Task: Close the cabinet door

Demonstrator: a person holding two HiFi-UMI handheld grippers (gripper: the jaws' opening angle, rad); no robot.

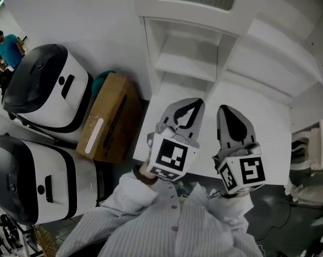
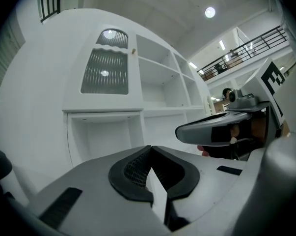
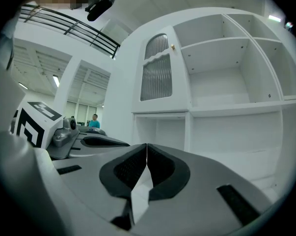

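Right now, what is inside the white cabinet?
The open shelves show only bare white boards, nothing on them. The ribbed door covers its compartment, so what is behind it cannot be seen.

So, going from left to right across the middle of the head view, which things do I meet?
upper white machine → cardboard box → left gripper → right gripper
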